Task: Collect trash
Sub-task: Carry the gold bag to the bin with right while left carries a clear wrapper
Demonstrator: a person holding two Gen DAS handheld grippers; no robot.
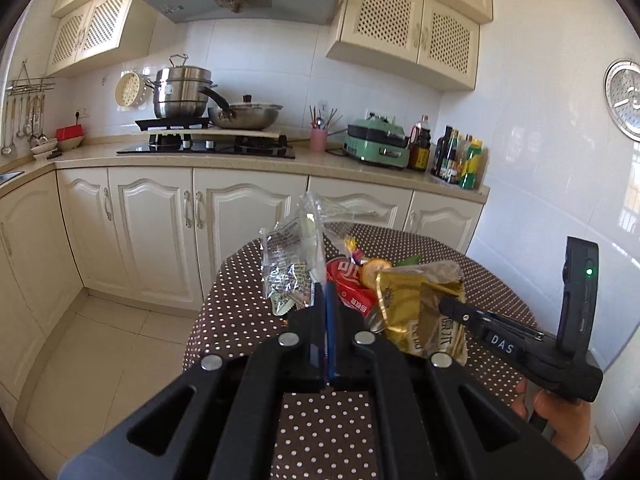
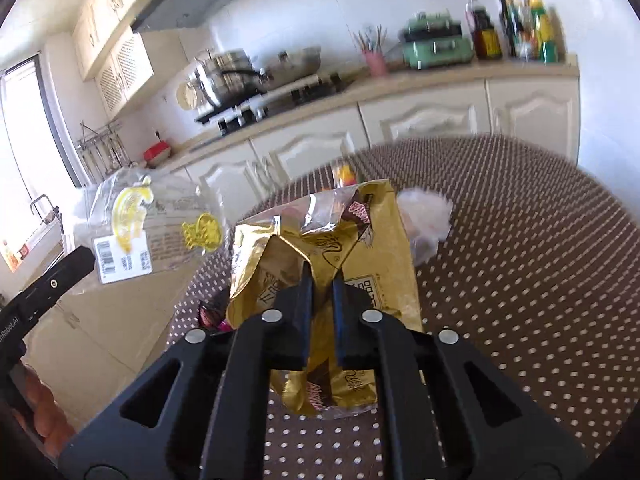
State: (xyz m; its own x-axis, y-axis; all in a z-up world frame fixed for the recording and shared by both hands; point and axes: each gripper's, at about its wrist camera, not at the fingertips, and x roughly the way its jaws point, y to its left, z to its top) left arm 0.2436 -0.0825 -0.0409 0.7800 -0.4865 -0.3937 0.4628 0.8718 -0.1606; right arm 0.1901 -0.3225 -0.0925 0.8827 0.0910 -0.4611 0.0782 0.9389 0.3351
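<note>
My left gripper is shut on a clear plastic wrapper and holds it up above the polka-dot table. The wrapper also shows in the right wrist view, with the left gripper at the far left. My right gripper is shut on a gold foil snack bag and holds it over the table; the right gripper and the bag also show in the left wrist view. A red wrapper and an orange piece lie on the table behind.
A crumpled white tissue lies on the brown dotted tablecloth beyond the bag. A purple wrapper lies at the table's left edge. Kitchen cabinets and a counter with stove, pots and bottles stand behind.
</note>
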